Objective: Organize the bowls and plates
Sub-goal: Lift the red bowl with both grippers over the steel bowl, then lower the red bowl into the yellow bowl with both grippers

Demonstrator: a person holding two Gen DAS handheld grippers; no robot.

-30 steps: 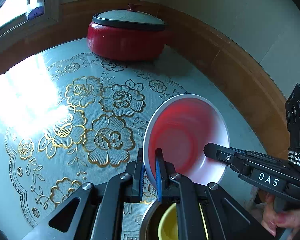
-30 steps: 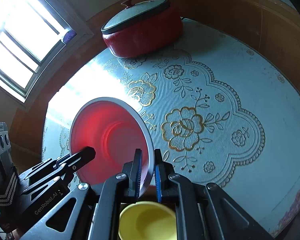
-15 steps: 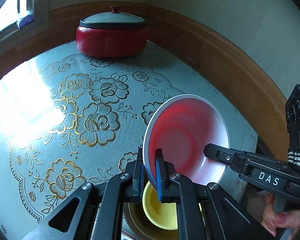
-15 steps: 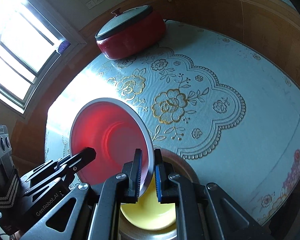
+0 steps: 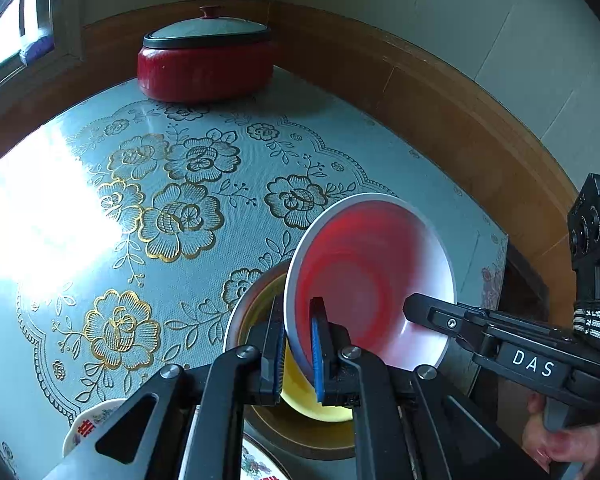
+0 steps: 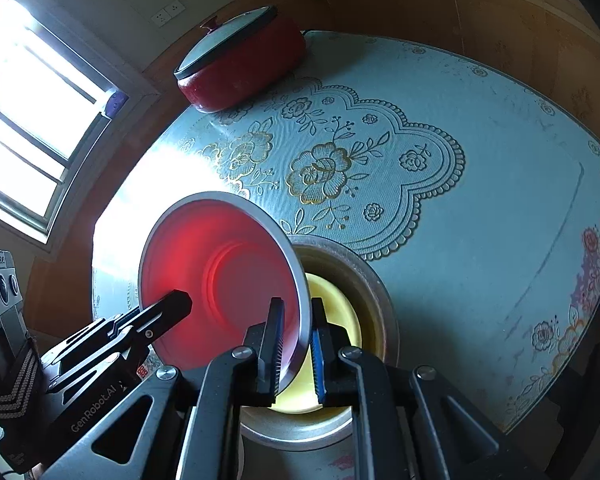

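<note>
A white-rimmed bowl with a red inside [image 5: 364,280] is held in the air, tilted, by both grippers. My left gripper [image 5: 296,348] is shut on its near rim. My right gripper [image 6: 296,344] is shut on the opposite rim of the same bowl [image 6: 220,276]. Right below it a metal bowl [image 5: 236,320] stands on the table with a yellow bowl [image 5: 300,404] inside it. The same yellow bowl [image 6: 340,312] sits in the metal bowl [image 6: 380,292] in the right wrist view. The right gripper's fingers also show in the left wrist view [image 5: 428,312].
A red pot with a grey lid [image 5: 206,60] stands at the far side of the table, near the wooden wall panel. Patterned plates [image 5: 88,424] lie at the near edge. The table has a blue cloth with gold flowers [image 5: 180,216].
Both grippers have carried the red bowl back toward the near edge. The metal bowl with the yellow bowl has come into fuller view below it. The grip has not changed.
</note>
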